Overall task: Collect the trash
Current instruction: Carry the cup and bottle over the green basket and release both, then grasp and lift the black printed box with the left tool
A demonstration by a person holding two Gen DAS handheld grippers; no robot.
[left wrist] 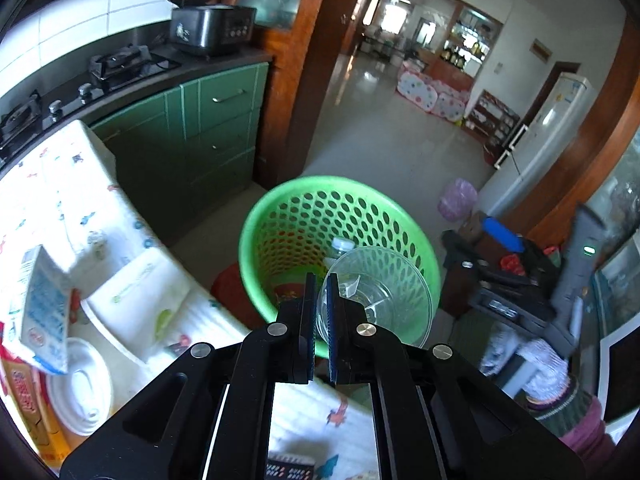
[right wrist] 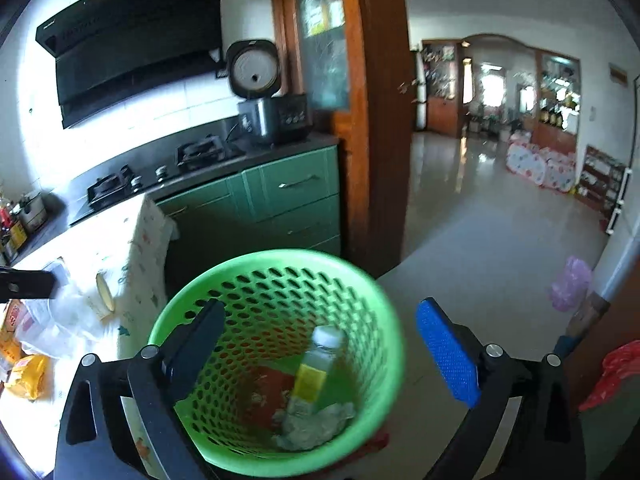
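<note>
A green perforated basket [left wrist: 256, 220] stands on the floor beside the table. My left gripper [left wrist: 321, 280] is shut on the rim of a clear plastic cup [left wrist: 380, 288] and holds it over the basket's mouth. My right gripper [right wrist: 320, 320] is open and empty, right above the same basket [right wrist: 384, 320]. Inside it lie a small plastic bottle [right wrist: 316, 364], a red wrapper [right wrist: 268, 392] and crumpled paper [right wrist: 316, 424].
The table with a patterned cloth [left wrist: 132, 208] holds a white lid [left wrist: 80, 388], a blue-white carton [left wrist: 40, 312], a white box [left wrist: 140, 300], plastic bags [right wrist: 60, 316] and a tape roll [right wrist: 105, 292]. Green cabinets [right wrist: 280, 200] and a stove [right wrist: 160, 168] stand behind.
</note>
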